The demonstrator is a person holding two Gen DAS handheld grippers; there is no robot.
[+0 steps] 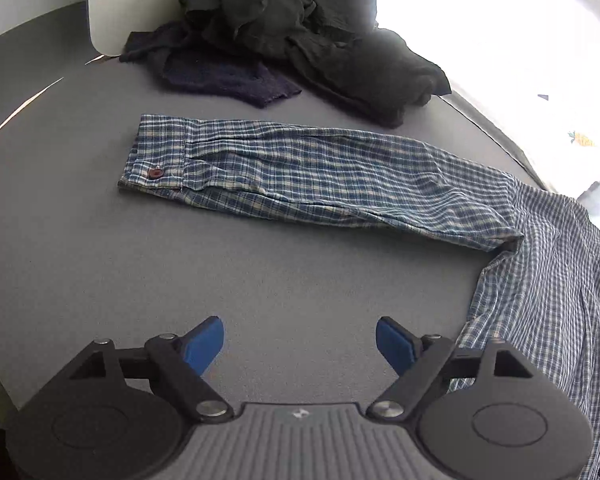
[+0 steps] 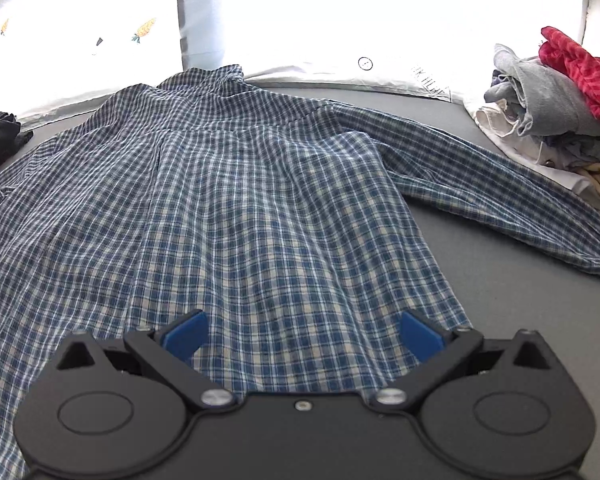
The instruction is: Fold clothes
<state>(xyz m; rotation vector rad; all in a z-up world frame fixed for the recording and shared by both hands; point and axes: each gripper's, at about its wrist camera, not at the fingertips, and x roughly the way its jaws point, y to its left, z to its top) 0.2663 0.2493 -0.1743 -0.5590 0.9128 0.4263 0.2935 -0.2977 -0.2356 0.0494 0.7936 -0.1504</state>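
Observation:
A blue plaid shirt (image 2: 228,184) lies spread flat, back up, on a grey surface (image 1: 260,272), collar at the far side. Its left sleeve (image 1: 320,176) stretches out flat across the left wrist view, cuff with a brown button (image 1: 155,173) at the left end. Its right sleeve (image 2: 500,184) runs out to the right. My left gripper (image 1: 300,344) is open and empty above bare grey surface, in front of the sleeve. My right gripper (image 2: 302,338) is open and empty, low over the shirt's hem area.
A heap of dark clothes (image 1: 300,28) lies beyond the left sleeve. A pile of mixed clothes with a red item (image 2: 572,68) on top sits at the right. White bedding with carrot prints (image 2: 100,40) borders the far side.

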